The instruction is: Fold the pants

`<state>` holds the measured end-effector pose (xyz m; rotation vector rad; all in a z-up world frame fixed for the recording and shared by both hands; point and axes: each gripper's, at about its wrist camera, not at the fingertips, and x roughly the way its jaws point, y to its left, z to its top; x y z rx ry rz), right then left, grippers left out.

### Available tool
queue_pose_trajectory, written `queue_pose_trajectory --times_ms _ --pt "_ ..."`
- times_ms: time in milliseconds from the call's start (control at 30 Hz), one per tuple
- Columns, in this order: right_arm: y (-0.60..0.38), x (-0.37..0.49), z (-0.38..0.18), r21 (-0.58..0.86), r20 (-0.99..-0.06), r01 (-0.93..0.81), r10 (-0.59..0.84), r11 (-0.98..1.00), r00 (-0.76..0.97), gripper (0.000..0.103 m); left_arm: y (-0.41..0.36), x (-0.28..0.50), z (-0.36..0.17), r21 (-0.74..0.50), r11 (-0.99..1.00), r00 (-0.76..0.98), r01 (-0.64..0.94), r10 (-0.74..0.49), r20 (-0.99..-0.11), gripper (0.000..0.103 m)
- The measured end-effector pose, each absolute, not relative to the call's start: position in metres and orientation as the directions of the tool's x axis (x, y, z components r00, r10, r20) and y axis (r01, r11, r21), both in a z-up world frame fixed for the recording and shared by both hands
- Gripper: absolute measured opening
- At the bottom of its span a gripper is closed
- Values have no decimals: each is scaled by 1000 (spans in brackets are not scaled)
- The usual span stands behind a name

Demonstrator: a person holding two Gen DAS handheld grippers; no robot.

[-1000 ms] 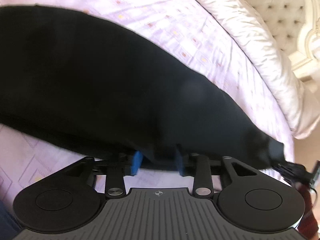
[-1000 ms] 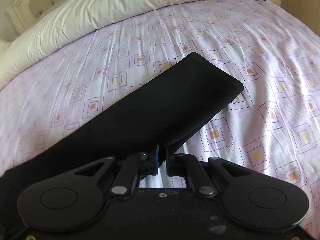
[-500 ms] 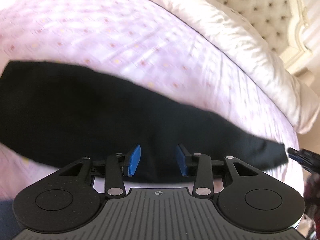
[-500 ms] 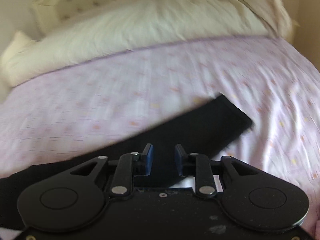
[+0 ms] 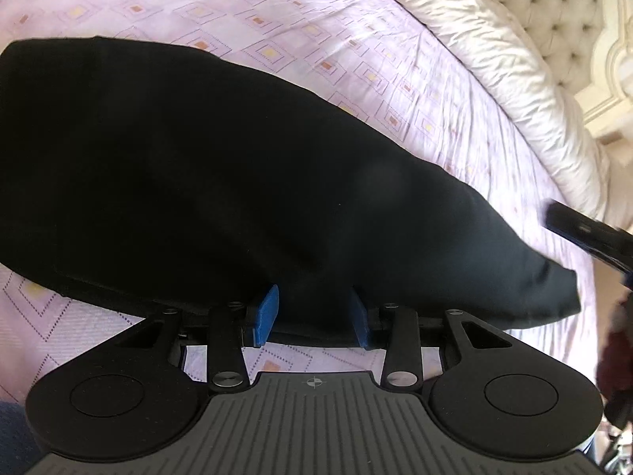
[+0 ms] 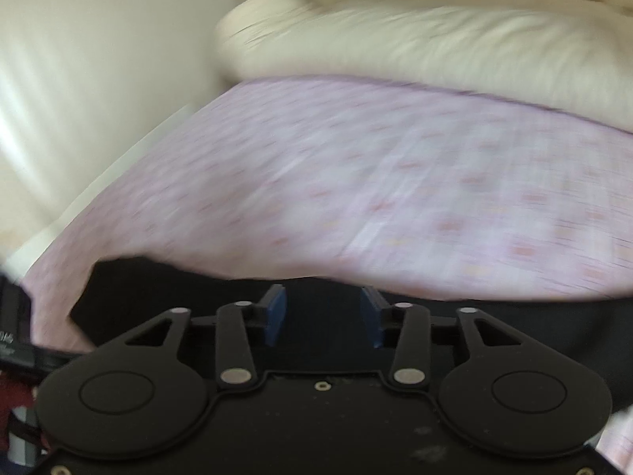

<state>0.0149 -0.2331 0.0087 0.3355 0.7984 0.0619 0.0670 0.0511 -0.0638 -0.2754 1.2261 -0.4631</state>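
The left gripper (image 5: pixel 314 314) is spread wide, its blue pads flanking the near edge of the black pants (image 5: pixel 221 182) at frame centre on the bedsheet (image 5: pixel 356 39). The right gripper (image 6: pixel 322 314) is likewise wide, holding nothing, over the pants (image 6: pixel 158 293) at lower frame.

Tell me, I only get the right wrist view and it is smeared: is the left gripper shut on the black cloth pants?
Observer: No. The left gripper is open; the black cloth pants lie between its blue pads, unpinched.
Operator: How do the pants lie?
Observer: As one long band across the lilac patterned bedsheet, tapering rightward.
Operator: Where is my right gripper?
Observer: The right gripper shows blurred at the left view's right edge, near the tapered end, not touching it.
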Motion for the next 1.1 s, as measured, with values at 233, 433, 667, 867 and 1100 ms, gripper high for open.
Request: queue_pose_trajectory --times_ms 233,433,667,867,1100 --pt "-156 104 -10 328 -689 -157 350 932 635 54 30 62 -59 -339 895 294 290 -421 -858 38" --pt "-113 151 -20 237 -737 -409 438 881 515 81 21 57 -57 -300 897 311 325 -401 -862 38" --pt "-120 160 -42 292 -784 -461 486 838 387 29 39 63 -58 -405 879 286 252 -467 -836 38" --pt "-93 95 -34 10 -717 -515 365 857 594 18 60 59 -40 -473 863 386 177 -503 -773 37" --pt "-32 10 -61 -512 -562 -488 155 707 813 18 71 71 2 -491 857 531 158 -493 -689 39"
